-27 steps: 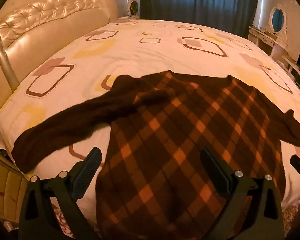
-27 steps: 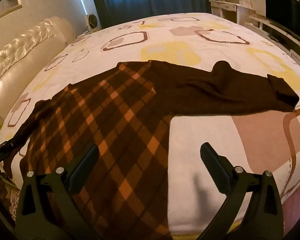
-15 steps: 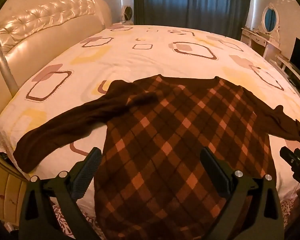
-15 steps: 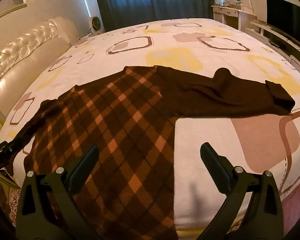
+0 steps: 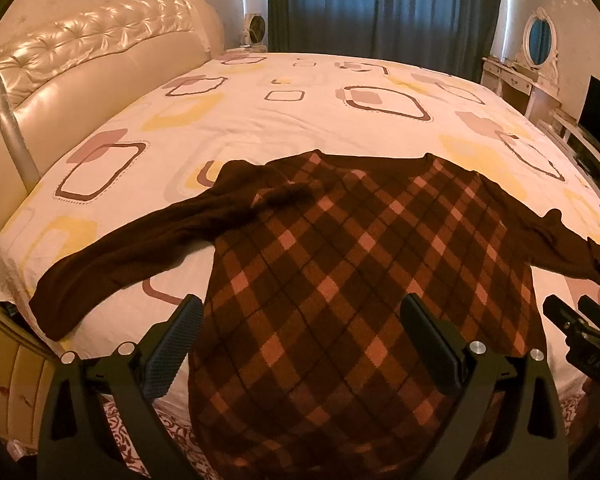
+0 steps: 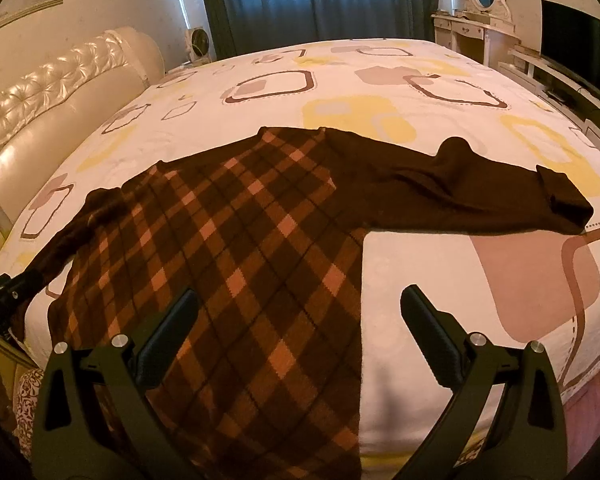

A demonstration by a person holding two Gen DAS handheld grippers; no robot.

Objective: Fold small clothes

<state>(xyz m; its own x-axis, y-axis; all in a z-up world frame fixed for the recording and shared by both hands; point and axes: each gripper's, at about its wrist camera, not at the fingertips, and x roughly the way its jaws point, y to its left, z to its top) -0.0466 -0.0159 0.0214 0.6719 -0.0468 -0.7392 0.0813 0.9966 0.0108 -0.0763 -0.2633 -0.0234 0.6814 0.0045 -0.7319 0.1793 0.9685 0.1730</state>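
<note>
While both tongs, left (image 5: pixel 300 336) and right (image 6: pixel 300 328), are held wide with nothing gripped, a plaid sweater (image 5: pixel 340 280) is spread flat on the bed (image 5: pixel 260 120). Its sleeves are laid outward.

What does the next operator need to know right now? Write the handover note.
Left gripper: open, empty, above the hem area.
Right gripper: open, empty, above the garment's right edge.
Dark brown sweater with orange diamond checks: spread flat on the patterned bedsheet, hem hanging over the near edge, plain brown left sleeve and right sleeve stretched outwards.
Done: garment laid out.
Left: all folds; a sleeve looks like a reasonable start.
</note>
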